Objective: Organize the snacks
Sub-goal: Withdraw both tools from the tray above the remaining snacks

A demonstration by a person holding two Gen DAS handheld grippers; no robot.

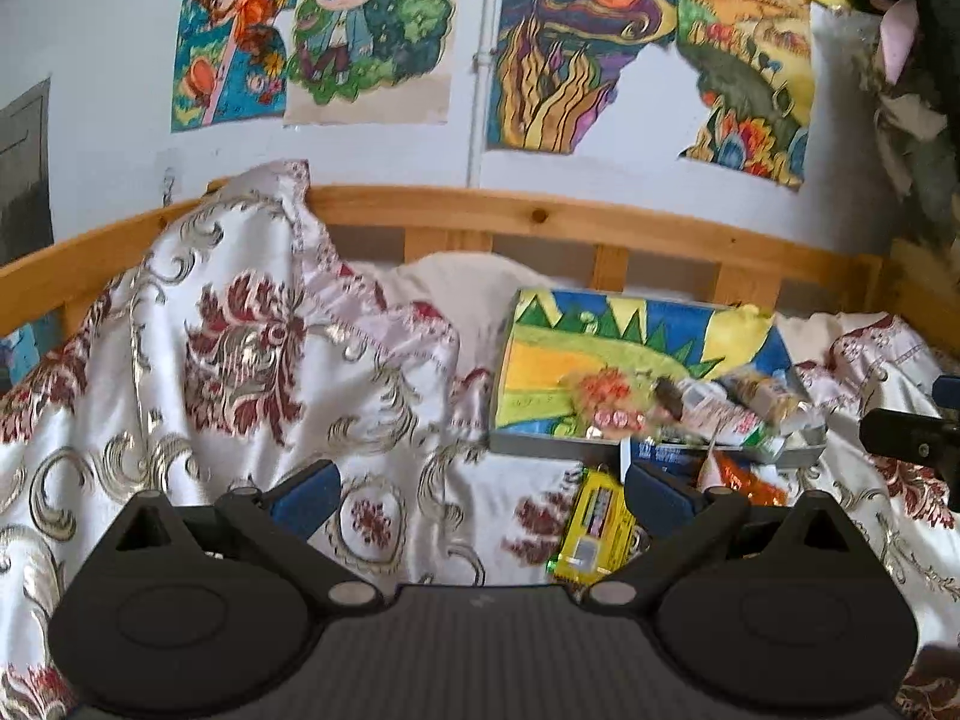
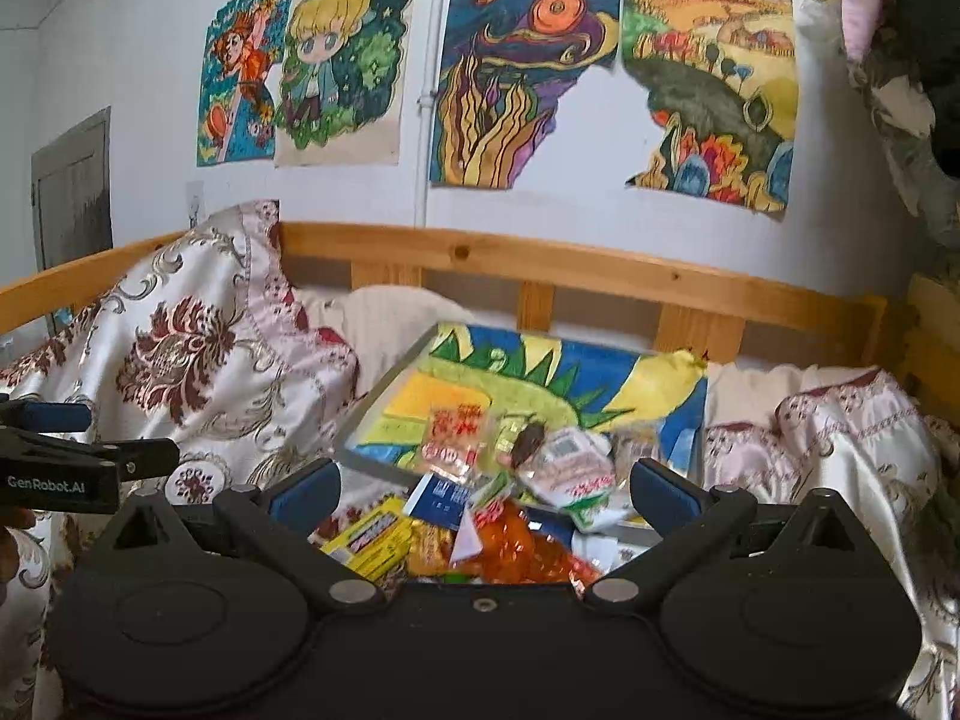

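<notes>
A grey tray [image 1: 540,441] lined with a bright drawing lies on the bed; several snack packets sit at its near right corner [image 1: 738,402]. It also shows in the right wrist view [image 2: 384,396]. A yellow packet [image 1: 591,531] lies on the bedspread just in front of the tray, and it shows in the right wrist view [image 2: 375,537] beside an orange packet [image 2: 522,546] and a white-and-red packet [image 2: 570,471]. My left gripper [image 1: 480,495] is open and empty, left of the packets. My right gripper [image 2: 483,492] is open and empty, hovering over the pile.
The bedspread [image 1: 240,360] is white with red and gold flowers and is bunched up high at the left. A wooden bed rail [image 1: 540,216] runs behind the tray. Drawings hang on the wall [image 1: 372,30] above.
</notes>
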